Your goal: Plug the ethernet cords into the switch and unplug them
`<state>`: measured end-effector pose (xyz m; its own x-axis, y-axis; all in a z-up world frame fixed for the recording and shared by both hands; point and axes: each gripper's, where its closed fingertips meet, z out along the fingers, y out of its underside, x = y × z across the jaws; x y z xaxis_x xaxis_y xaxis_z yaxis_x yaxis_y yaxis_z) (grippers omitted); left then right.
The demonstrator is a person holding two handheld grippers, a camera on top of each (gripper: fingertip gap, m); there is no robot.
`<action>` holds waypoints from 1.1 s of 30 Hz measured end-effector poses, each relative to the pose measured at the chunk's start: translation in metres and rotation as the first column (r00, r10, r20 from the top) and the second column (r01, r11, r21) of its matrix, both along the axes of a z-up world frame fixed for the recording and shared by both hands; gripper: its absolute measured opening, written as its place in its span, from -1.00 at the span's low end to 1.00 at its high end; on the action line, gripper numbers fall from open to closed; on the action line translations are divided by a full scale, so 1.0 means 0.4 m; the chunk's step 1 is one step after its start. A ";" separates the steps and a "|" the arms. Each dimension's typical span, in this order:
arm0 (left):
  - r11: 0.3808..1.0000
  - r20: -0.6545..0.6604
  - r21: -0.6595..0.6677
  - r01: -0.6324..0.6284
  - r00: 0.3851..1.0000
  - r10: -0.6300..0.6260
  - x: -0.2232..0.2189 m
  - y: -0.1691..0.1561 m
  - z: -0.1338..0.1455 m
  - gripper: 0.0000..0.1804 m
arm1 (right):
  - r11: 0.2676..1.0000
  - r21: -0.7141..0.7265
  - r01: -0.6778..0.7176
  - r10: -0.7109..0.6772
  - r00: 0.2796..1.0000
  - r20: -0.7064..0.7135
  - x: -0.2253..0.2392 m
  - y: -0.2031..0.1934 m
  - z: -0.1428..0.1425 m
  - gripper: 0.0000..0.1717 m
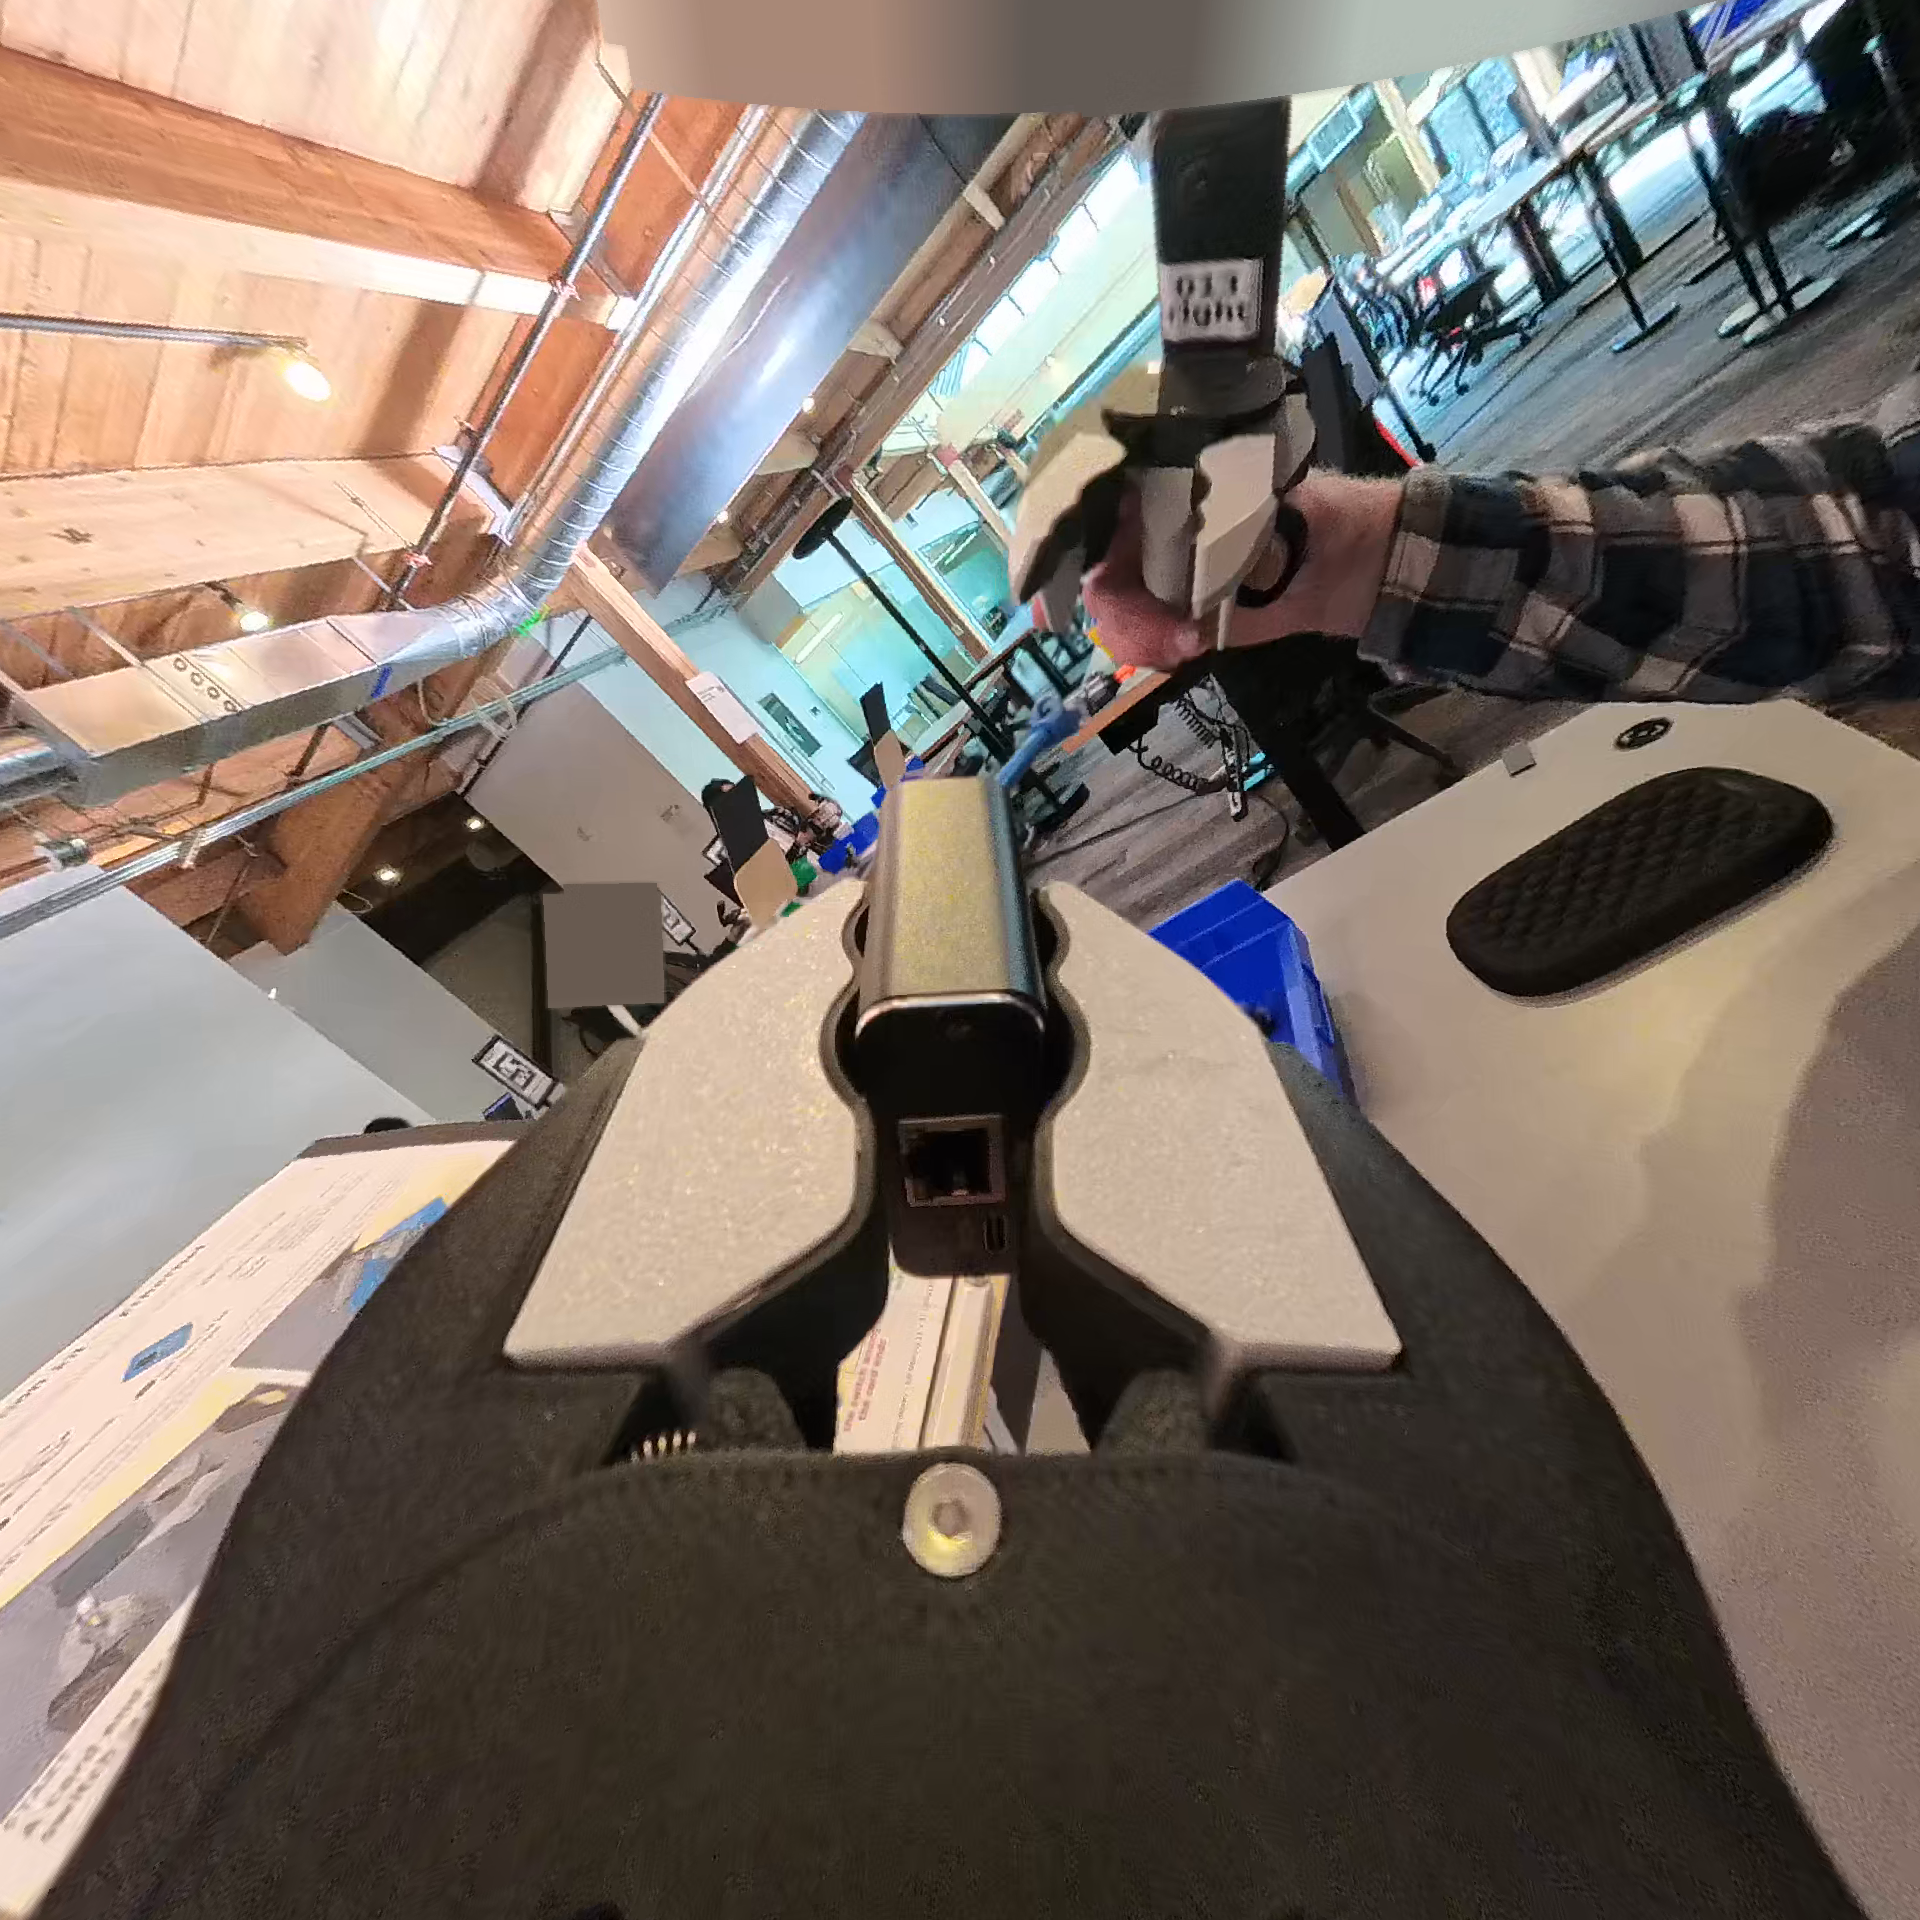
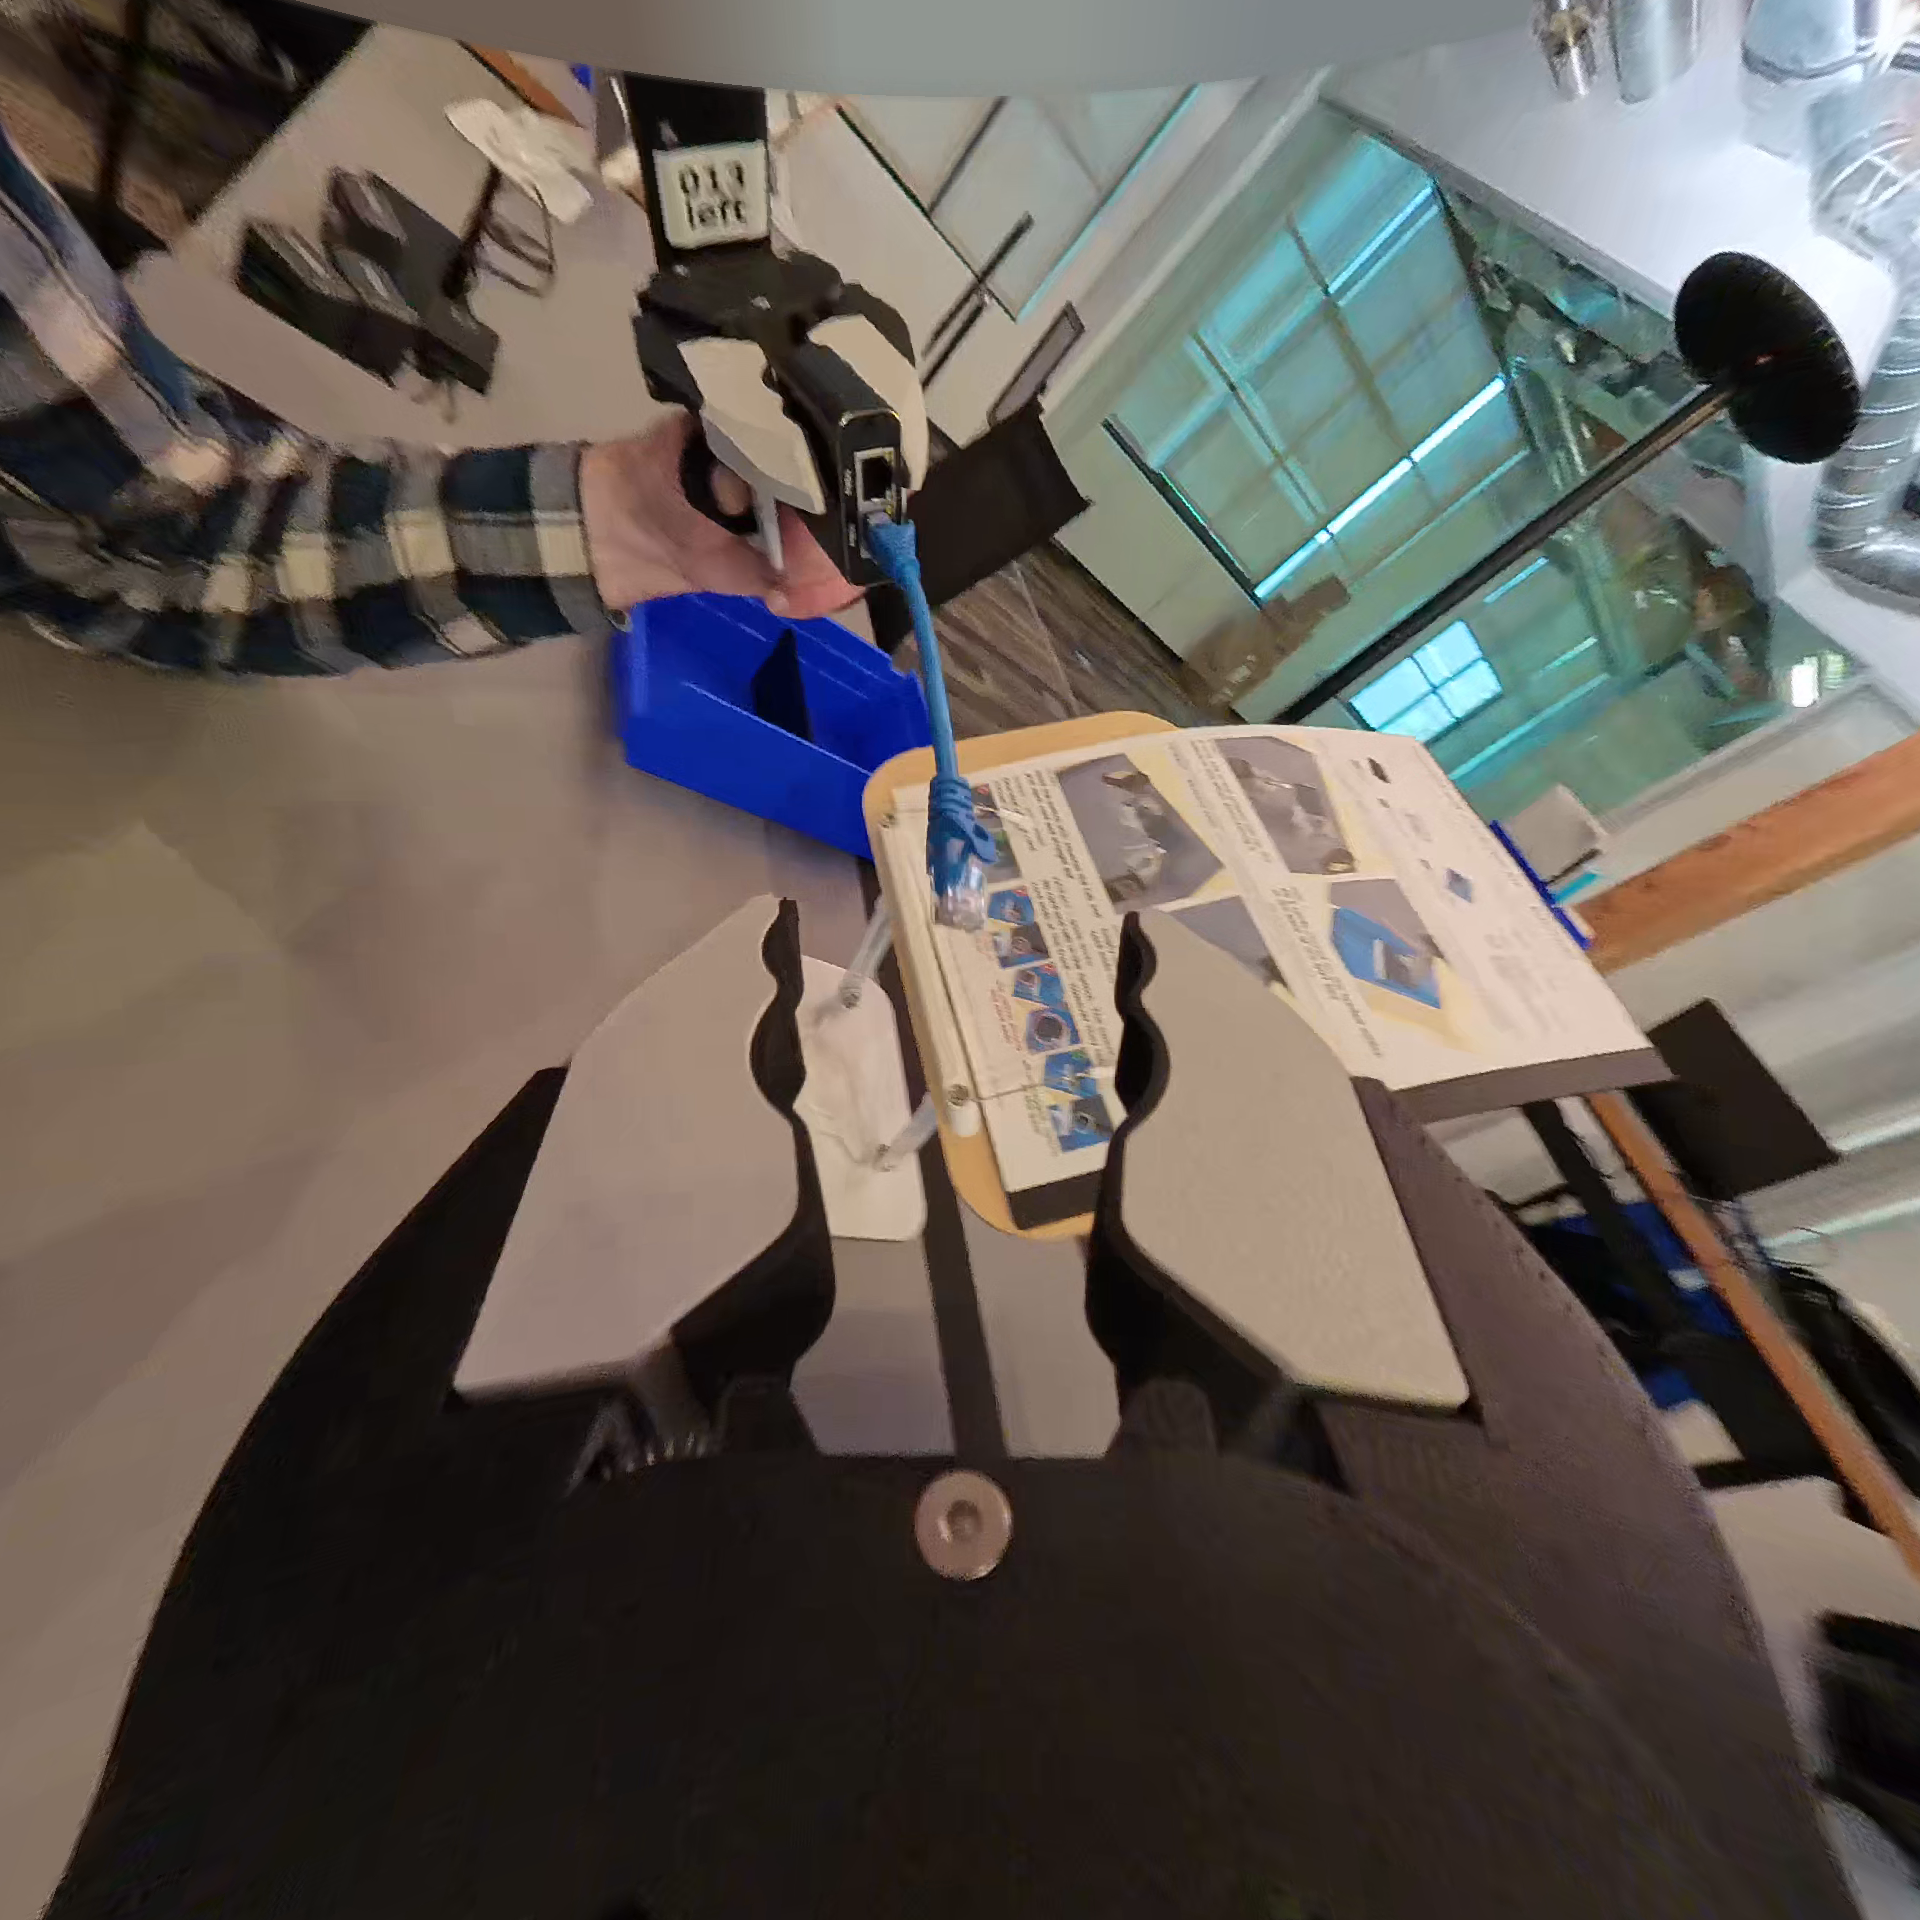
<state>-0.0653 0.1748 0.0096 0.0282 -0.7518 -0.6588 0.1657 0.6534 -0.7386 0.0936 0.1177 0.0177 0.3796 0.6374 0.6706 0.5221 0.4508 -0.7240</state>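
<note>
My left gripper (image 1: 951, 899) is shut on a small black switch (image 1: 951, 935), held up in the air with one open port (image 1: 948, 1162) facing the camera. The right wrist view shows the same gripper (image 2: 821, 416) clamping the switch (image 2: 868, 468). A short blue ethernet cord (image 2: 925, 644) is plugged into the switch's far end and hangs down. Its free clear plug (image 2: 958, 883) dangles just ahead of my right gripper (image 2: 956, 925), level with the fingertips and touching neither pad. The right gripper is open and empty; it also shows in the left wrist view (image 1: 1132, 540), held by a hand.
A blue bin (image 2: 748, 717) sits at the edge of the white table (image 1: 1558, 1143). A printed instruction sheet on a tilted board (image 2: 1299, 883) stands behind the plug. A black padded rest (image 1: 1636, 878) lies on the table. Several black boxes (image 2: 353, 281) lie farther off.
</note>
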 end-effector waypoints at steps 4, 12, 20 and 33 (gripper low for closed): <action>0.997 0.028 -0.024 0.079 0.996 -0.079 -0.003 -0.019 0.009 -0.71 | 0.997 -0.073 -0.023 0.018 0.998 -0.066 -0.007 0.010 -0.055 -0.42; 0.990 0.024 0.024 0.137 0.990 -0.137 0.014 -0.089 0.009 -0.71 | 0.941 -0.103 -0.323 0.287 0.921 -0.264 -0.199 0.046 -0.127 -0.54; 0.950 -0.036 0.282 -0.133 0.988 0.149 0.023 -0.064 -0.019 -0.71 | 0.990 -0.141 0.002 -0.035 0.973 -0.227 0.060 0.106 -0.114 -0.50; 0.928 -0.130 0.368 -0.052 0.986 0.106 0.075 -0.118 -0.081 -0.71 | 0.966 0.089 -0.244 0.212 0.938 0.274 -0.263 -0.041 -0.051 -0.56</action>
<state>-0.0355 0.1275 -0.0229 -0.0386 -0.4604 -0.8869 0.0116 0.8873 -0.4611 -0.0115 0.1013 -0.0027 0.0355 0.5953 0.8027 0.5581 0.6545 -0.5101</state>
